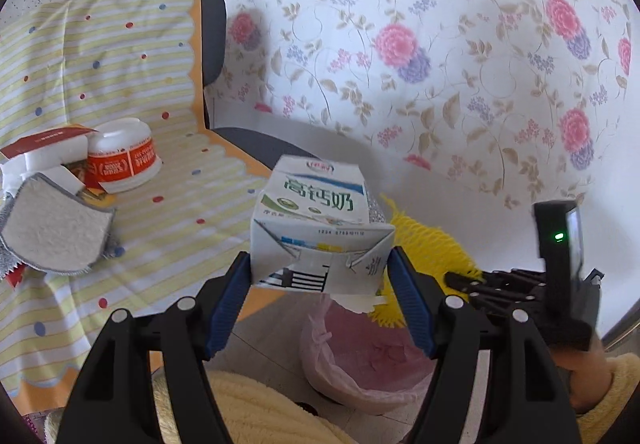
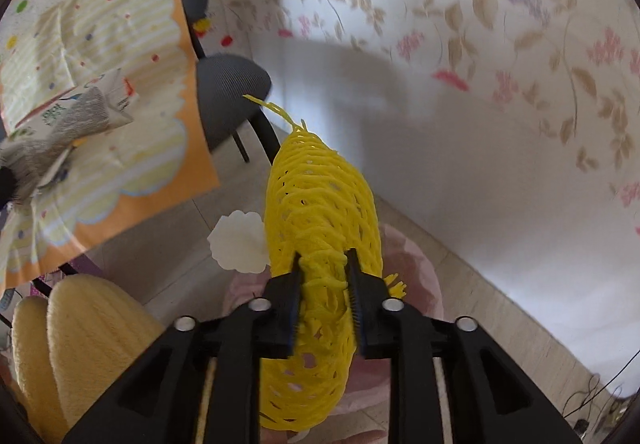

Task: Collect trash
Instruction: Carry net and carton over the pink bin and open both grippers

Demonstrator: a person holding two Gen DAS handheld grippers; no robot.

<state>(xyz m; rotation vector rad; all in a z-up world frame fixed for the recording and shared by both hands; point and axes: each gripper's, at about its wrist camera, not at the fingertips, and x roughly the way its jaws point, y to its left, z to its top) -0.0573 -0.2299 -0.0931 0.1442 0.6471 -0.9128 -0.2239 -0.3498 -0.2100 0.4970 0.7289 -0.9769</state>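
Table edge (image 1: 236,159) beside carton (image 1: 316,219)

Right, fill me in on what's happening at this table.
A person with a gripper in each hand is clearing trash. The left gripper is clamped on a white and green milk carton, held above a bin lined with a pink plastic bag. The right gripper pinches a yellow foam fruit net over the same bin. A red and white instant noodle cup and a grey-edged cleaning cloth lie on the striped tablecloth.
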